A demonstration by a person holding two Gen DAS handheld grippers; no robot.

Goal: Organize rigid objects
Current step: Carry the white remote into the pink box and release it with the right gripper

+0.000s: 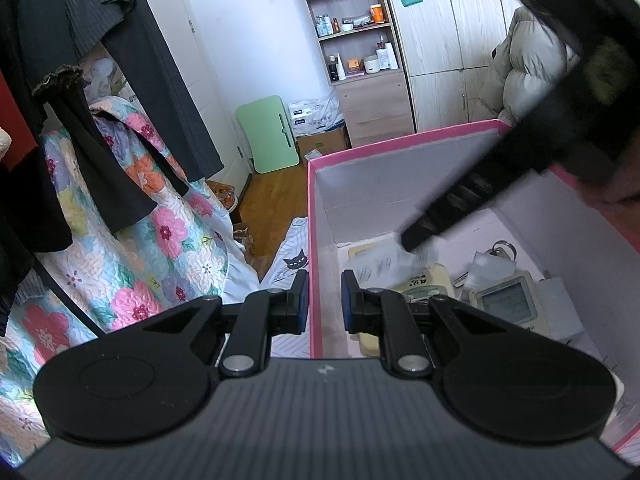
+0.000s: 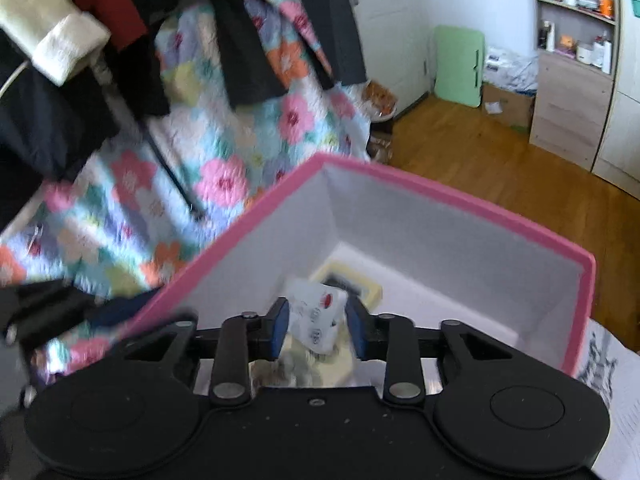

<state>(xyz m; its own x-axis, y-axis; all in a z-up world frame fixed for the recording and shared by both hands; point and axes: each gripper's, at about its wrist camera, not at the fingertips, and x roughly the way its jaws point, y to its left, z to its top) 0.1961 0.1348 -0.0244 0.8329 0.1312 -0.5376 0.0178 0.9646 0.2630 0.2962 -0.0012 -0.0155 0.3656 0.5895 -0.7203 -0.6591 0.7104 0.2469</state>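
Observation:
A pink box [image 1: 309, 216] with white inside walls holds several small items: a cream device with a screen [image 1: 508, 300], keys [image 1: 502, 250], a yellowish flat case [image 1: 424, 280]. My left gripper [image 1: 324, 300] straddles the box's left wall, its pads on either side of the wall with small gaps. My right gripper [image 2: 318, 328] is inside the box [image 2: 440, 190], its pads either side of a white packet [image 2: 318, 316] with red print; contact is unclear. The right gripper shows in the left wrist view [image 1: 416, 236] above the same blurred packet [image 1: 384, 262].
A floral quilt [image 1: 132, 240] and dark hanging clothes [image 1: 100, 80] lie left of the box. A wooden floor [image 2: 500, 160], a green folded table [image 1: 268, 140], a cardboard box [image 1: 320, 142] and a shelf unit [image 1: 360, 40] are beyond. A cat-print sheet [image 1: 290, 260] lies under the box.

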